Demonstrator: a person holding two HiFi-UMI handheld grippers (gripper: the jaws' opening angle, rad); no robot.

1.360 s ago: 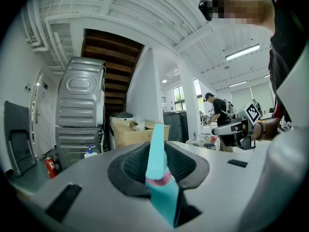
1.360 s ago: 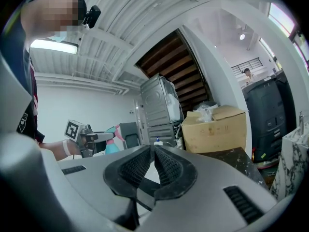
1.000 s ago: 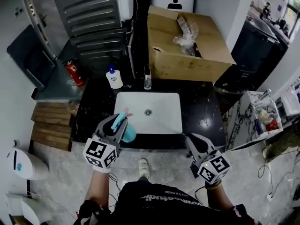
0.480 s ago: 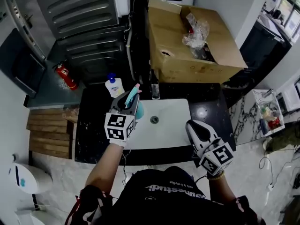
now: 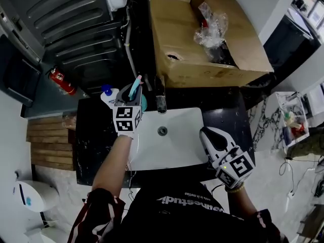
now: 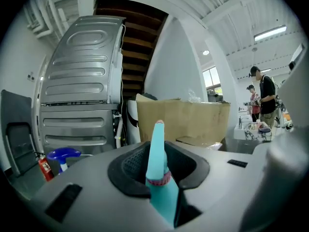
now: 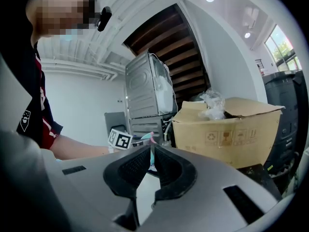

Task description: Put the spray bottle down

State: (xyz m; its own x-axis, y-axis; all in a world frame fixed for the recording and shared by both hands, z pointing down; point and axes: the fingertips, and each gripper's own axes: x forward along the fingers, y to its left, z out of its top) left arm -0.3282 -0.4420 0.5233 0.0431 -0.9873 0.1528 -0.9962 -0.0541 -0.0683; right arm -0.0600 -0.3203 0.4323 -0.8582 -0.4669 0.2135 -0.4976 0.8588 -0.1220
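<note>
the spray bottle [image 6: 158, 170], teal with a thin pink band at its neck and a pinkish tip on its long upright top, is clamped between the left gripper [image 5: 134, 96] jaws above the black counter [image 5: 93, 130], at its back left beside the white sink [image 5: 174, 146].

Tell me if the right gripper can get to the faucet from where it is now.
Probably yes. The right gripper holds nothing, and only bare sink lies between it and the faucet; the left gripper sits left of it.

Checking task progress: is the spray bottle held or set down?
Held: the left gripper's jaws pinch the teal spray bottle between them.
</note>
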